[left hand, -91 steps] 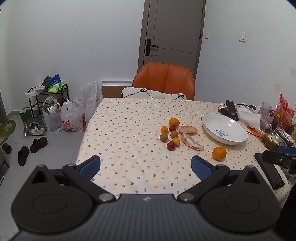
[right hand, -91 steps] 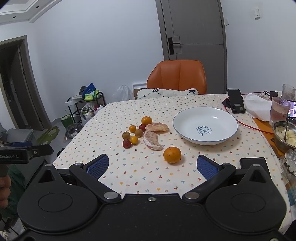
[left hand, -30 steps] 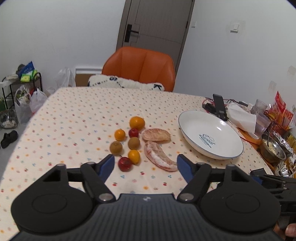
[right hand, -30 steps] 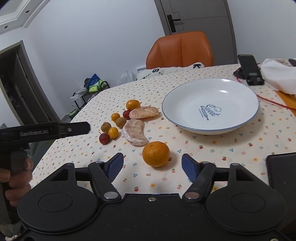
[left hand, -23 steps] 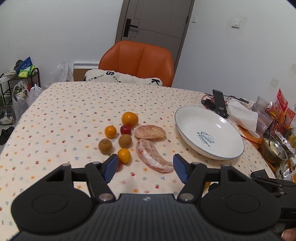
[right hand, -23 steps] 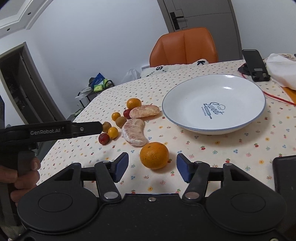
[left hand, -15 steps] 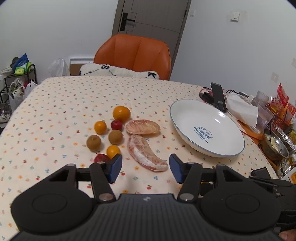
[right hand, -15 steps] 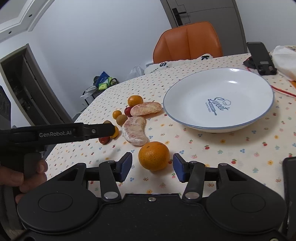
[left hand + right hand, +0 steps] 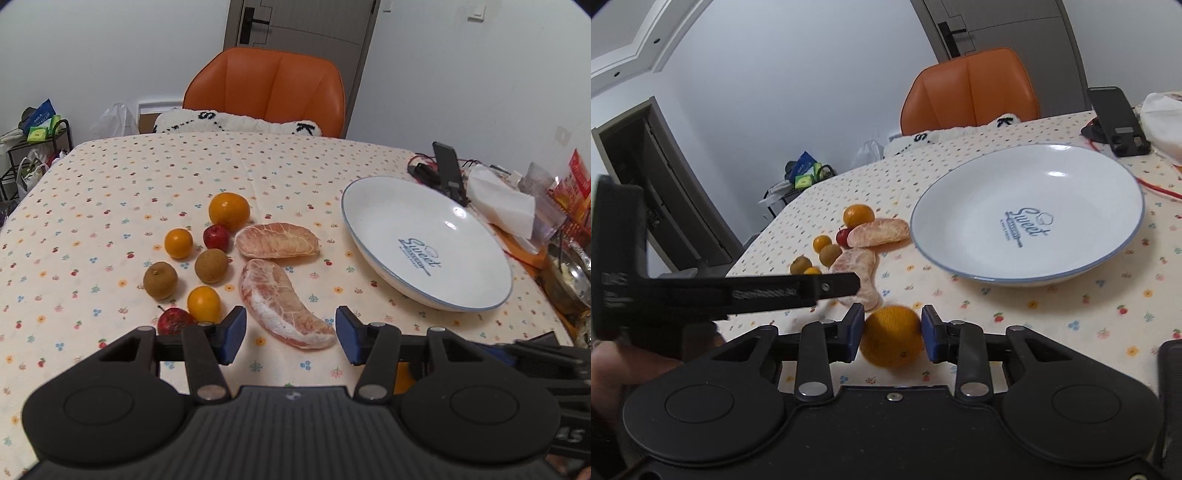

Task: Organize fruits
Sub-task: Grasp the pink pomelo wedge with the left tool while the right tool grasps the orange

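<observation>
A peeled pomelo segment (image 9: 284, 306) lies on the dotted tablecloth, its near end between the fingers of my open left gripper (image 9: 290, 338). A second segment (image 9: 277, 240) lies behind it. To their left sit an orange (image 9: 229, 211), two small oranges (image 9: 178, 243), two red fruits (image 9: 216, 237) and two brown fruits (image 9: 211, 265). My right gripper (image 9: 892, 332) has both pads against a loose orange (image 9: 892, 339) on the cloth. The white plate (image 9: 1015, 192) stands beyond it with nothing in it. The left gripper (image 9: 757, 291) shows as a black bar in the right wrist view.
An orange chair (image 9: 266, 88) stands at the far side of the table. A phone on a stand (image 9: 448, 170), white tissue (image 9: 502, 206), a cup and a metal bowl (image 9: 569, 269) crowd the right edge. A dark flat device (image 9: 1171, 362) lies near right.
Both grippers moved forward and down and narrowed. The left now straddles the near pomelo segment. The right has shut onto the loose orange.
</observation>
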`<state>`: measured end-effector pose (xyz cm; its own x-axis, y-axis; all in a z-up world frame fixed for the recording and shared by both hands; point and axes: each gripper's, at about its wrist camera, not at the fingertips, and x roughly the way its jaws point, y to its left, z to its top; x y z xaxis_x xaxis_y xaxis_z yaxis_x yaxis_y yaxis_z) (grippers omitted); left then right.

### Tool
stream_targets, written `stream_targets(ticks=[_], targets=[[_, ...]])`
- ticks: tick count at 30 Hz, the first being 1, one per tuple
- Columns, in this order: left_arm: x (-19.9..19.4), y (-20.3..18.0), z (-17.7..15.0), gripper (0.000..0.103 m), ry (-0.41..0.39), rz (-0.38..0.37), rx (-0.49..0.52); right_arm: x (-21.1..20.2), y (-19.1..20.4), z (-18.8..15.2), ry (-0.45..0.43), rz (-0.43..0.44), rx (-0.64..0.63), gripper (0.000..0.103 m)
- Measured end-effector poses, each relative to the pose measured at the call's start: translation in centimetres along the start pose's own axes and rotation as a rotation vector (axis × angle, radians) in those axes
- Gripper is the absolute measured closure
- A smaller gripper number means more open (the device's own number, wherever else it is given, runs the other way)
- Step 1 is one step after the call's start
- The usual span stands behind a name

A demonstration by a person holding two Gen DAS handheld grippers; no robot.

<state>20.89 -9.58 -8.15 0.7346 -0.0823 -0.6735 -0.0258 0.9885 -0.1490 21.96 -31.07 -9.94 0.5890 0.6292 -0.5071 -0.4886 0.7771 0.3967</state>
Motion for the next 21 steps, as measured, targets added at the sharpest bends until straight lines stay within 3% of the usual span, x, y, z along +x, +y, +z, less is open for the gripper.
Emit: stream_targets(ticks=[2, 3, 5, 11, 14, 15, 16, 19, 21], targets=[[0.6, -0.1, -0.1, 0.051, 0.011, 0.01, 0.003, -0.5, -0.3, 0.1, -0.012, -0.001, 0.004, 0.073], [1.0, -0.2, -0.1, 0.051, 0.018, 0.015, 0.004, -0.7, -0.5, 0.1, -0.018, 0.0, 0.007, 0.079], [1.5, -0.3, -0.1, 0.05, 0.025, 0.018, 0.0, -1.1, -1.0, 0.3, -0.022, 0.016, 0.031, 0.103], [2.3, -1.1, -0.1, 0.049, 0.012, 0.06, 0.027, -1.6, -1.8, 0.7, -0.028, -0.011, 0.033, 0.103], [2.1, -0.7, -0.1, 0.054, 0.004, 0.048, 0.001, -1.7, -1.7, 0.6, -0.017, 0.001, 0.045, 0.098], [1.8, -0.5, -0.1, 0.07, -0.009, 0.053, -0.006, -1.6, -1.6, 0.5, -0.014, 0.007, 0.048, 0.093], [1.4, -0.2, 0.1, 0.076, -0.025, 0.048, -0.012, -1.6, -1.4, 0.4, -0.013, 0.007, 0.046, 0.091], [0.6, 0.3, 0.5, 0.083, -0.024, 0.01, -0.018, -1.2, -0.8, 0.2, 0.0, 0.009, 0.047, 0.083], [0.2, 0.4, 0.4, 0.085, -0.025, -0.001, -0.018, -0.9, -0.3, 0.2, 0.006, 0.009, 0.042, 0.071]])
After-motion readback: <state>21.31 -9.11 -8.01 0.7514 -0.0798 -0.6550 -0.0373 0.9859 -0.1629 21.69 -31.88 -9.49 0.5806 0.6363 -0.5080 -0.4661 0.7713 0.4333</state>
